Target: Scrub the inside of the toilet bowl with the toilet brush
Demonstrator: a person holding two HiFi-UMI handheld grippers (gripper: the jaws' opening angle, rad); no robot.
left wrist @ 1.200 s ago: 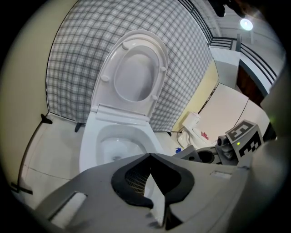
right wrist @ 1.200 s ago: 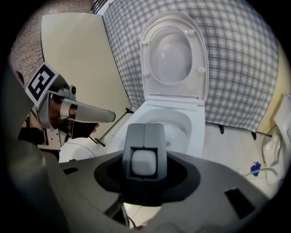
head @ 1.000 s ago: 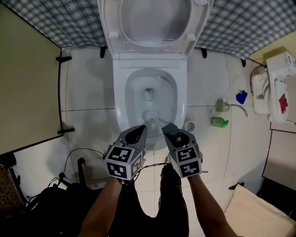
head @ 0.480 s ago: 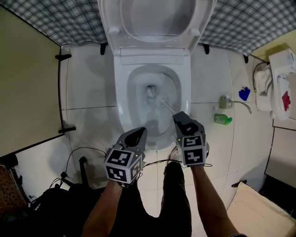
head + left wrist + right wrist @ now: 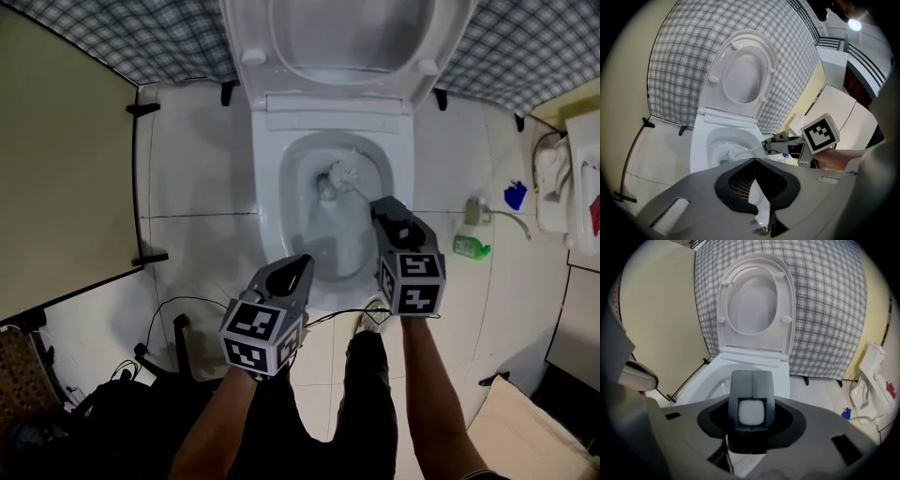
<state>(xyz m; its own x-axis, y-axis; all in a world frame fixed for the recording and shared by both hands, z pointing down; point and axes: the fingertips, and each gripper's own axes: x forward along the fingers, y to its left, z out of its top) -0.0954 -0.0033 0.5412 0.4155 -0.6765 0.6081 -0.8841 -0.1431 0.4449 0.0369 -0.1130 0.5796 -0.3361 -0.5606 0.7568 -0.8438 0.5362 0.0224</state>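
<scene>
— White porcelain all round. Where is the toilet brush (image 5: pixel 343 175)?

— The right gripper (image 5: pixel 382 208) has it. Its jaws are clamped on the near end of the handle, and in the right gripper view the pale butt of the handle sits squarely between them. The shaft runs ahead of the tips and slants down into the toilet bowl (image 5: pixel 270 197). The bristle head lies a little beyond the tips, on the far side of the bowl, just beside the drain opening.

— Are the bristles on the porcelain?

— I can't tell; the head is low inside the bowl, close to the inner wall.

— And the left gripper (image 5: pixel 302 265)?

— Its jaws are closed on each other with nothing in them. It hovers at the bowl's near rim, beside the right gripper and slightly nearer the person, tilted down toward the bowl.

— The seat?

— The raised seat (image 5: pixel 258 42) stands beyond both grippers, against the checked wall covering (image 5: pixel 141 37).

— Anything else?

— A green bottle (image 5: pixel 466 247) on the tiled floor (image 5: pixel 197 187), off to the right gripper's outer side, apart from it.
</scene>
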